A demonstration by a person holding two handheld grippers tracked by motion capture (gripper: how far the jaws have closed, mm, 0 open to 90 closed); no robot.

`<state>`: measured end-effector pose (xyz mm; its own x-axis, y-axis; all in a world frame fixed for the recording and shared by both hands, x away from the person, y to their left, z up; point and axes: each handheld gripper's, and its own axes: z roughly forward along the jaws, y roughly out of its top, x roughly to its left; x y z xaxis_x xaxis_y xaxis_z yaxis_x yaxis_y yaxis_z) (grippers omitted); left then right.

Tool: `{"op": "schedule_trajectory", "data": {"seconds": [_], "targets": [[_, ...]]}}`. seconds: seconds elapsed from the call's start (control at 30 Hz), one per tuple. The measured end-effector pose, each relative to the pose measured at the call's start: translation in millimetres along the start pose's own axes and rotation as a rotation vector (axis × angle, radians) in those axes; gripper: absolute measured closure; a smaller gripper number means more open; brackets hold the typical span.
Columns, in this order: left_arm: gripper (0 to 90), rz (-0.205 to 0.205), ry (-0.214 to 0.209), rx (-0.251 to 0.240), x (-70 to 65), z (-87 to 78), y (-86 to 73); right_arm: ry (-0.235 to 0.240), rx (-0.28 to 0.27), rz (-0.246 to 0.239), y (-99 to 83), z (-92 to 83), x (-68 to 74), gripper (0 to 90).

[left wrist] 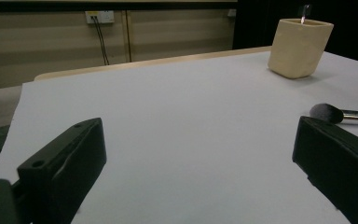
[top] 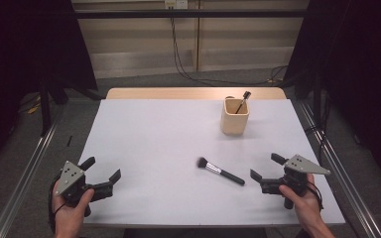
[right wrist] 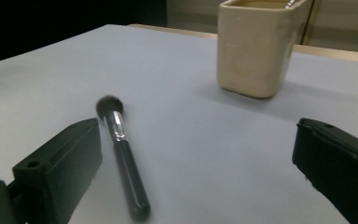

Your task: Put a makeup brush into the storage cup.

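Smooth white tabletop [top: 154,144], black-handled makeup brush [top: 220,171] lying flat, squarish beige holder [top: 234,116], both hand-held grippers gaping empty

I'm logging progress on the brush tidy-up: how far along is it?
One brush already stands in the cup. Nothing is in hand: the left hand-held gripper and the right hand-held gripper are both open. The makeup brush lies on the table, likely still to be cupped.
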<state>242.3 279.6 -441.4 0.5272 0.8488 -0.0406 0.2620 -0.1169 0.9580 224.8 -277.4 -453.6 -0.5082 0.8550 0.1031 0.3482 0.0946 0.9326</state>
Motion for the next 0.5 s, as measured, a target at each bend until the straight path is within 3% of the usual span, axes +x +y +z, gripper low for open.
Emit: {"op": "schedule_trajectory", "data": {"seconds": [0.1, 0.3, 0.37, 0.5], "targets": [[2.6, -0.001, -0.001, 0.001, 0.1, 0.0, -0.3, 0.022, 0.001, -0.004, 6.5, 7.7, 3.8, 0.4], [2.7, 0.009, -0.005, 0.006, -0.8, 0.2, -0.6, 0.110, 0.079, -0.011, 16.7, 25.2, 6.8, 0.7], [2.6, 0.005, -0.007, 0.005, -0.9, 0.4, -0.4, 0.101, 0.077, -0.019, 19.2, 28.6, 7.7, 0.3], [2.7, -0.002, -0.007, 0.006, -0.2, 0.4, -0.1, 0.125, 0.070, -0.023, 25.2, 37.1, 10.7, 0.4]]}}
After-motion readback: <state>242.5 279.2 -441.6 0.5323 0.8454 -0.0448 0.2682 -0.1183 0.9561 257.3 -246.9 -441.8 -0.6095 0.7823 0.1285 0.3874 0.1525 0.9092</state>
